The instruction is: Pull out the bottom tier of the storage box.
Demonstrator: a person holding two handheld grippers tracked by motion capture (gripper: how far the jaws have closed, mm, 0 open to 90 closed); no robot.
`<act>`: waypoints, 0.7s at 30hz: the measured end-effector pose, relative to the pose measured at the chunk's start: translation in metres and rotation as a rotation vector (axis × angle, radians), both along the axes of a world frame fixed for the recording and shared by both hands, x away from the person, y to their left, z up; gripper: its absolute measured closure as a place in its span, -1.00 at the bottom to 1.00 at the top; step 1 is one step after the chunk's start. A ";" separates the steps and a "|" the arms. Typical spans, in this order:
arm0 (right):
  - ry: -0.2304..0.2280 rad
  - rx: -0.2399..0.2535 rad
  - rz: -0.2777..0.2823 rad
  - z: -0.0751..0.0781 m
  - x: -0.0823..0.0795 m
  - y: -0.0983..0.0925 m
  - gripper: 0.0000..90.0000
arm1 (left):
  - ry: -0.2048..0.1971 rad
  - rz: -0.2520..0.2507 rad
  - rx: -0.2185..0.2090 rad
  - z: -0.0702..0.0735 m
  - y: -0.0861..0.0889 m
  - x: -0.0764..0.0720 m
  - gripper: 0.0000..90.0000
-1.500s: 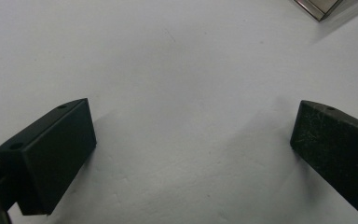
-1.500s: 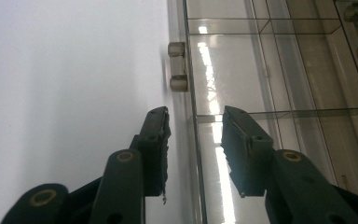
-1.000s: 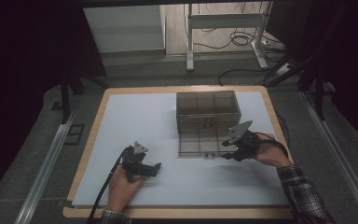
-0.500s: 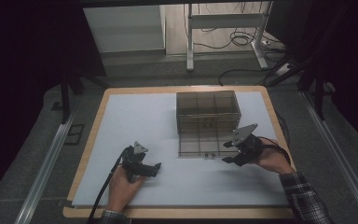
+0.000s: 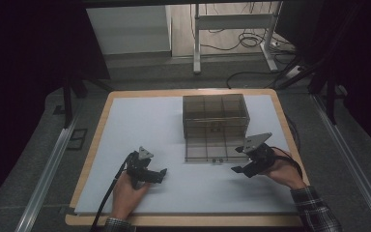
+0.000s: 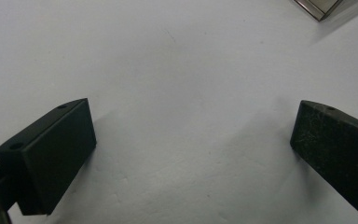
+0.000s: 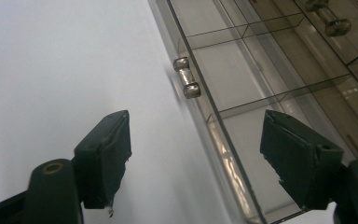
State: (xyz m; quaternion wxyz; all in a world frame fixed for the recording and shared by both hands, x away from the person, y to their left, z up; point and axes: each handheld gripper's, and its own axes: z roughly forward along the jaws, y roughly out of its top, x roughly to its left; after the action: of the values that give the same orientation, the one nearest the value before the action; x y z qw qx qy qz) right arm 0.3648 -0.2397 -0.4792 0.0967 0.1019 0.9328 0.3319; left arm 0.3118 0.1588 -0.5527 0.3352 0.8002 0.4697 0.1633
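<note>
A smoky clear drawer box stands on the white mat, its lowest drawer pulled out toward me. My right gripper is at the drawer's front right corner. In the right gripper view its jaws have just been opening; the drawer's front wall runs between them and neither pad touches it. A small metal knob sticks out of that wall farther along. My left gripper rests on the mat to the left, open, with bare mat between its jaws.
The mat lies on a wooden board with metal rails on either side. The box takes up the back right of the mat. A corner of the drawer shows at the top right of the left gripper view.
The right gripper has drifted slightly toward the near edge beside the drawer front, and its jaws stand wider apart. The left gripper and the drawer have not moved.
</note>
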 end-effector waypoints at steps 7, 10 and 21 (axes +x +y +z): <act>-0.007 0.010 -0.054 -0.004 -0.006 -0.007 -0.62 | 0.001 -0.003 0.004 0.000 0.000 0.000 -1.00; -0.007 0.022 -0.078 -0.004 -0.008 -0.011 -0.67 | 0.001 -0.003 0.003 0.000 0.000 0.000 -1.00; 0.011 0.044 -0.121 -0.005 -0.020 -0.027 -0.85 | 0.002 -0.003 0.002 0.000 0.000 0.000 -1.00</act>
State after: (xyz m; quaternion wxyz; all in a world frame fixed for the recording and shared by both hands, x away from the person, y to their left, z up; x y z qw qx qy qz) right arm 0.3447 -0.2666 -0.4839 0.1090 0.1619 0.9180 0.3452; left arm 0.3118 0.1591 -0.5526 0.3342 0.8013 0.4688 0.1626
